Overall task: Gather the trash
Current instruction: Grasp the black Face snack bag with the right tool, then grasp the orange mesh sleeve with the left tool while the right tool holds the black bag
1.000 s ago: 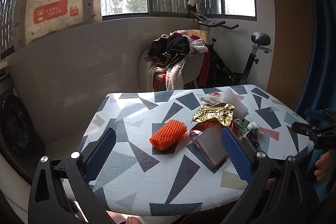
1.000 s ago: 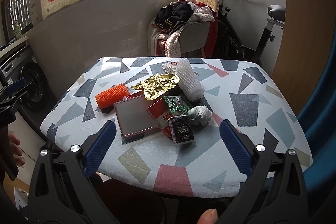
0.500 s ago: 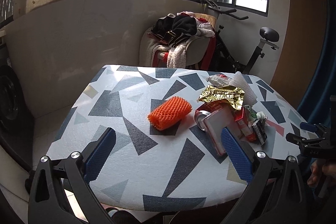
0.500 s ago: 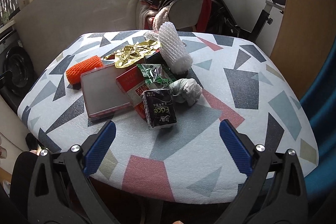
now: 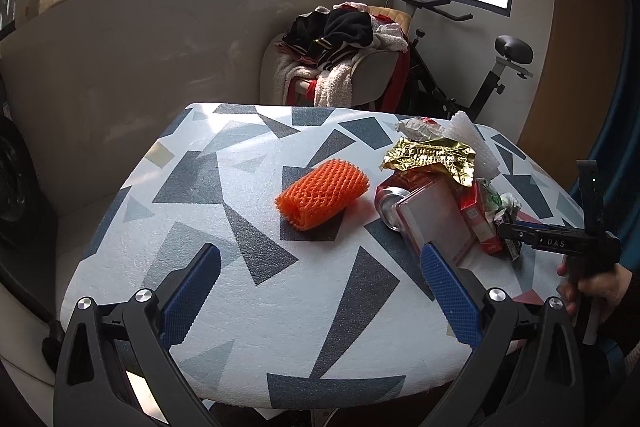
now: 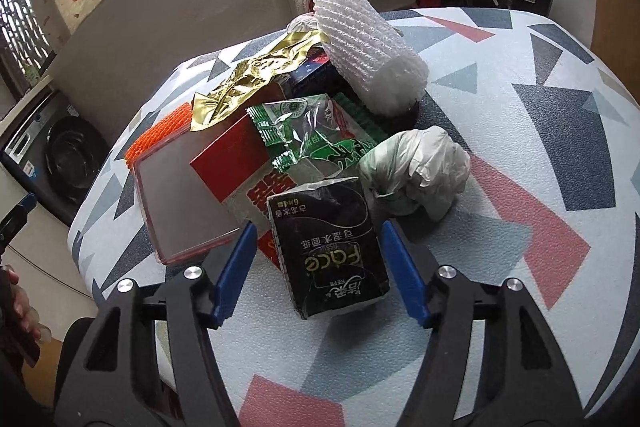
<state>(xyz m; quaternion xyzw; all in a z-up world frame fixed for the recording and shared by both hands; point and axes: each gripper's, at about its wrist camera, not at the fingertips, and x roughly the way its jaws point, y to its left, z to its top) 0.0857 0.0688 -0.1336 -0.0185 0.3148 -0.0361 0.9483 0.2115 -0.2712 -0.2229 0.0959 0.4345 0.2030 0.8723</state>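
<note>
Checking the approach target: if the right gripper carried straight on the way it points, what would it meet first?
Most likely the black tissue pack, lying between the closing right gripper; pads not yet touching it.

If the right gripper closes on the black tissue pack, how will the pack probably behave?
The black tissue pack has wrinkled soft film, so it will probably squash a little between the closing fingers. It looks light for its size. One end seems to lean on the red box, so lifting may shift that box slightly.
</note>
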